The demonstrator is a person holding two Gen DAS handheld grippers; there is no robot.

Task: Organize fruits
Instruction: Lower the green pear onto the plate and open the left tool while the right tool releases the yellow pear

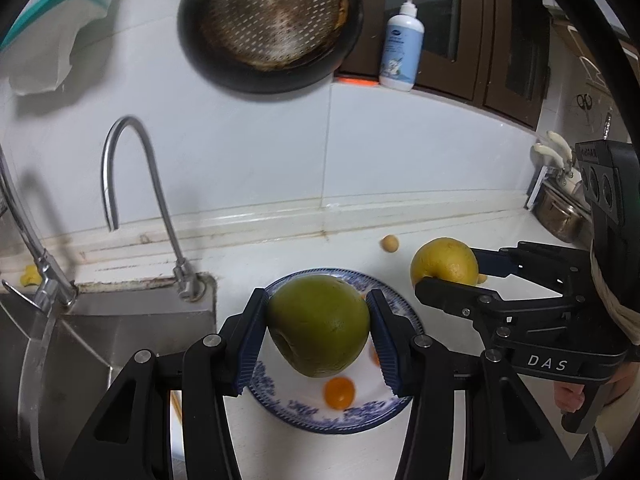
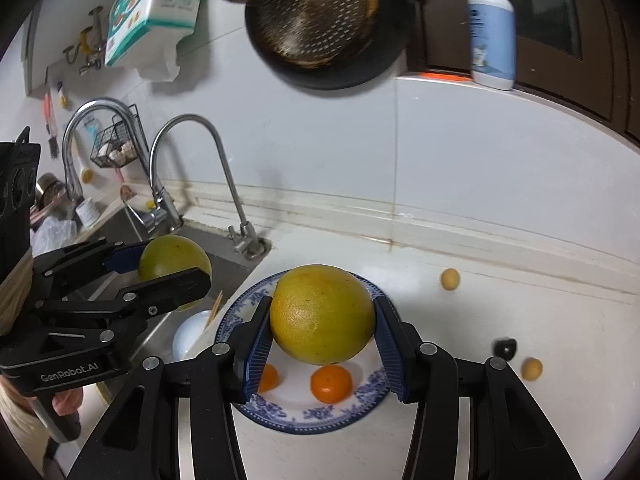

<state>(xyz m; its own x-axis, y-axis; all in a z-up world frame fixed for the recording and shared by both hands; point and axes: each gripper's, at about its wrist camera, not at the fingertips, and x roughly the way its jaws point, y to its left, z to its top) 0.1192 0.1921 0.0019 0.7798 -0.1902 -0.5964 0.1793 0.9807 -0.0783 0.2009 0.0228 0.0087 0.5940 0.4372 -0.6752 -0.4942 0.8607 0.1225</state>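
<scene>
A white kitchen counter [image 1: 460, 420] beside a steel sink [image 1: 120, 340] is seen from 2 wrist cameras.

The left gripper [image 1: 318, 322] is closed partway on a green citrus fruit [image 1: 318, 326]; its blue ribbed pads are pressed against both sides of the fruit. The fruit is held above a blue-and-white patterned plate [image 1: 372, 410], at the plate's sink side. In the right wrist view the same gripper [image 2: 166, 276] and fruit [image 2: 172, 258] are seen over the edge of the sink.

The right gripper [image 2: 322, 330] is likewise closed partway on a yellow citrus fruit [image 2: 322, 314], with a blue pad pressed against each side. This fruit is held above the plate [image 2: 280, 416]. In the left wrist view it [image 1: 444, 260] is seen gripped to the right of the plate.

2 small orange fruits [image 2: 331, 383] lie on the plate, side by side near its front rim. 3 small pale yellow round fruits [image 2: 450, 279] and 1 small dark object [image 2: 505, 348] lie on the counter to the right of the plate; what the dark object is cannot be told.

2 curved steel taps [image 2: 224, 176] rise behind the sink. A small white bowl [image 2: 192, 334] sits just left of the plate. A dark pan with a perforated metal strainer [image 1: 272, 16] hangs on the white tiled wall, and a white pump bottle [image 1: 402, 42] stands on a ledge to its right. Part of a hand [image 2: 66, 402] is seen on the left gripper's handle.
</scene>
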